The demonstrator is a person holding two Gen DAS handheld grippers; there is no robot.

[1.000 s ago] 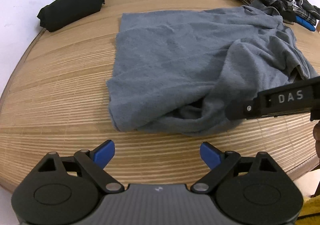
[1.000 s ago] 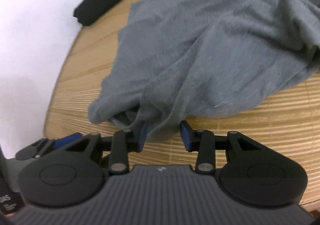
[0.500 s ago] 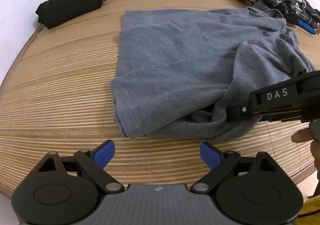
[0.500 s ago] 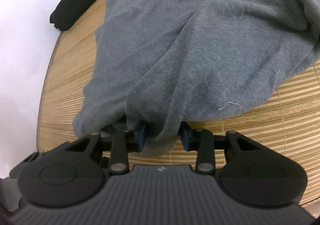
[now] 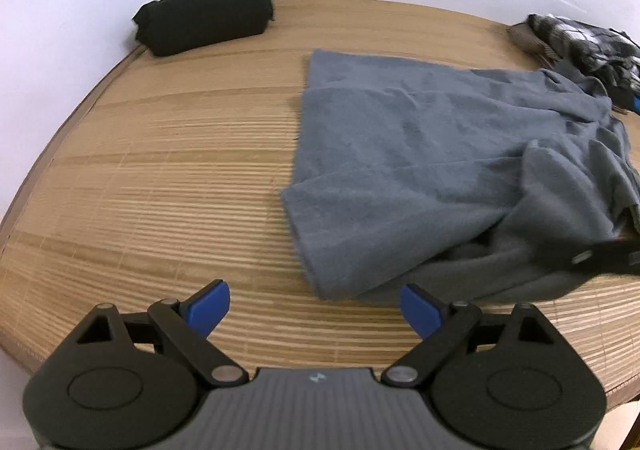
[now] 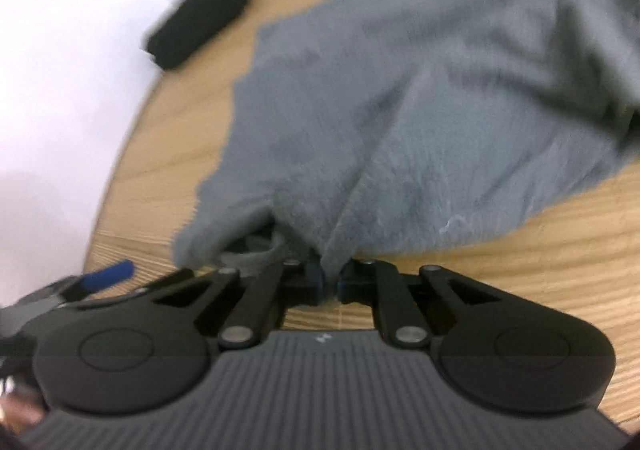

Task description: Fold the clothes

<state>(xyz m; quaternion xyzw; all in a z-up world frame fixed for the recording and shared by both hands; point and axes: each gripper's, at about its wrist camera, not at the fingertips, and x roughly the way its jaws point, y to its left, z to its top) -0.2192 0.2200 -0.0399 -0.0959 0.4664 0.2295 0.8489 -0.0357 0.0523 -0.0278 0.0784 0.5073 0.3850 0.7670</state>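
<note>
Right grip closed on shirt hem

My right gripper [image 6: 330,282] had just pinched shut on the grey shirt [image 5: 420,170], slack a second ago; left gripper [image 5: 316,308] stayed wide, empty.

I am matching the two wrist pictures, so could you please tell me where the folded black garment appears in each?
Left wrist view: folded black garment at upper left, against the white wall, at the bamboo mat's far edge.
Right wrist view: blurred, at upper left, also beside the wall.
Shared landmark: the grey shirt spread to its right in both.
</note>
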